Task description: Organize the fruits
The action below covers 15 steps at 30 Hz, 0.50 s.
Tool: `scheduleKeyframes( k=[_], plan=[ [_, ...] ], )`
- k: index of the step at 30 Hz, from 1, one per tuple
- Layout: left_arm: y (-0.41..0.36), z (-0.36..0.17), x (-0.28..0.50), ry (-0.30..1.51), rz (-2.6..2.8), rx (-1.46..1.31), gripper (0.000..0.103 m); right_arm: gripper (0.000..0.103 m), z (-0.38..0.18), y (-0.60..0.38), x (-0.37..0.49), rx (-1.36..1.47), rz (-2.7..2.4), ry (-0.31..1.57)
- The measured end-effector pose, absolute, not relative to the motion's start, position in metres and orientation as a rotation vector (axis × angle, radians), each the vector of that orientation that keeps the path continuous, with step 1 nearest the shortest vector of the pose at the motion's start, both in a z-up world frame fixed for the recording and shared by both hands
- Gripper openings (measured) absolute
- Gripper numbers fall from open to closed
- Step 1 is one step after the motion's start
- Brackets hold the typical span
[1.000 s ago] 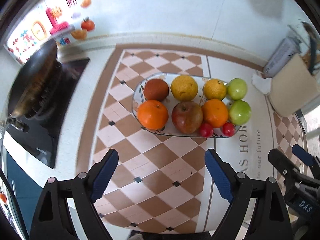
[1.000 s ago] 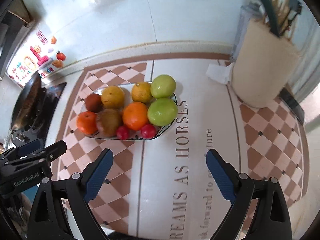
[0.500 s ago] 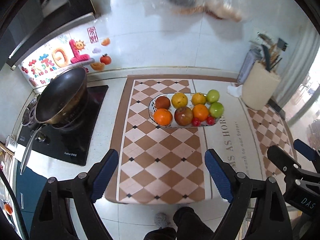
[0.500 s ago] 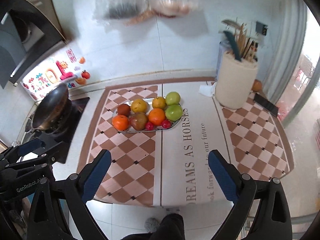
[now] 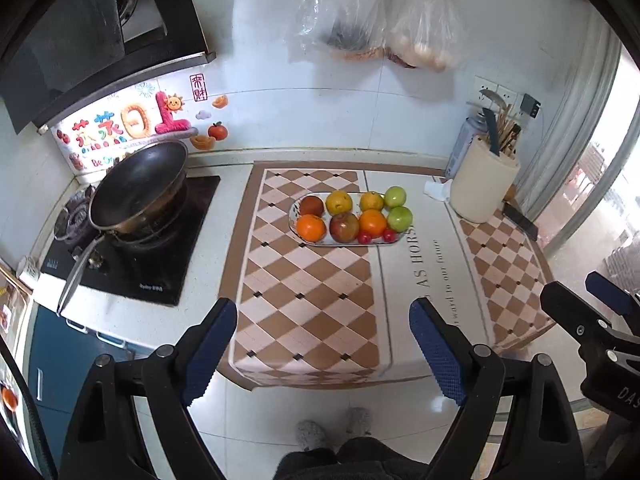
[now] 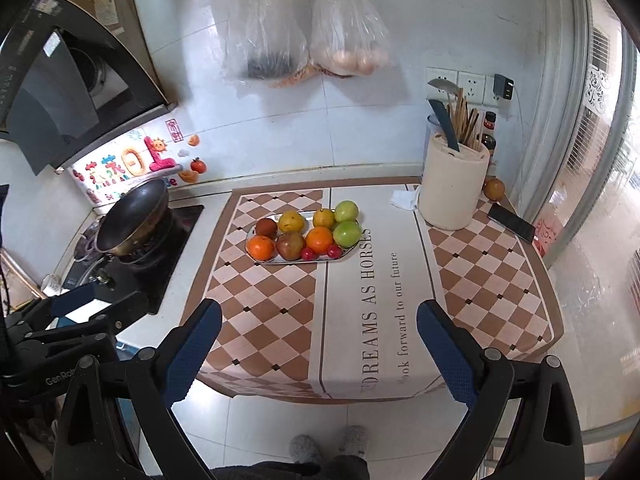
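An oval glass tray (image 5: pixel 297 230) (image 6: pixel 348 253) sits on the checkered mat, holding several fruits: oranges (image 5: pixel 311 227), a red apple (image 5: pixel 344 227), green apples (image 5: pixel 399 218) (image 6: pixel 346 233), yellow citrus (image 5: pixel 338 202) and small red tomatoes (image 5: pixel 364 237). My left gripper (image 5: pixel 322 320) is open and empty, well back from the counter's front edge. My right gripper (image 6: pixel 318 322) is open and empty, also far back. Each gripper shows at the edge of the other's view. A lone brown fruit (image 6: pixel 494 189) lies behind the utensil holder.
A wok (image 5: pixel 138 188) sits on the black stove (image 5: pixel 120 248) at left. A cream utensil holder (image 6: pixel 454 182), a crumpled tissue (image 6: pixel 404 199) and a black phone (image 6: pixel 512 223) are at right. Plastic bags (image 6: pixel 304 44) hang on the wall. The person's feet (image 6: pixel 328 446) show below.
Both grippers have pulled far back and up from the tray; the whole counter and the floor now show. Both stay open and empty. The fruits have not moved.
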<state>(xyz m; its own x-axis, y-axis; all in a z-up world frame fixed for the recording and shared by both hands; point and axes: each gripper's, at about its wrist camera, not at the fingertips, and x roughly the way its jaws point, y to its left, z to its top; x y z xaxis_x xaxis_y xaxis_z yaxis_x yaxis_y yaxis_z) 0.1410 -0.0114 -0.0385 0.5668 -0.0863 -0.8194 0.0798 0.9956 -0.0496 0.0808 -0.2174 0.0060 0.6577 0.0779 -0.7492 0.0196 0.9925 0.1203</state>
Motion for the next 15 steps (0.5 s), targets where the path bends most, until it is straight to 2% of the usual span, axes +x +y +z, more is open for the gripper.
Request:
scheduleKeyframes(
  k=[15],
  plan=[
    [-0.022, -0.040, 0.158, 0.950, -0.014, -0.030, 0.088, 0.100, 0.006, -0.237, 0.116, 0.084, 0.035, 0.856]
  ],
)
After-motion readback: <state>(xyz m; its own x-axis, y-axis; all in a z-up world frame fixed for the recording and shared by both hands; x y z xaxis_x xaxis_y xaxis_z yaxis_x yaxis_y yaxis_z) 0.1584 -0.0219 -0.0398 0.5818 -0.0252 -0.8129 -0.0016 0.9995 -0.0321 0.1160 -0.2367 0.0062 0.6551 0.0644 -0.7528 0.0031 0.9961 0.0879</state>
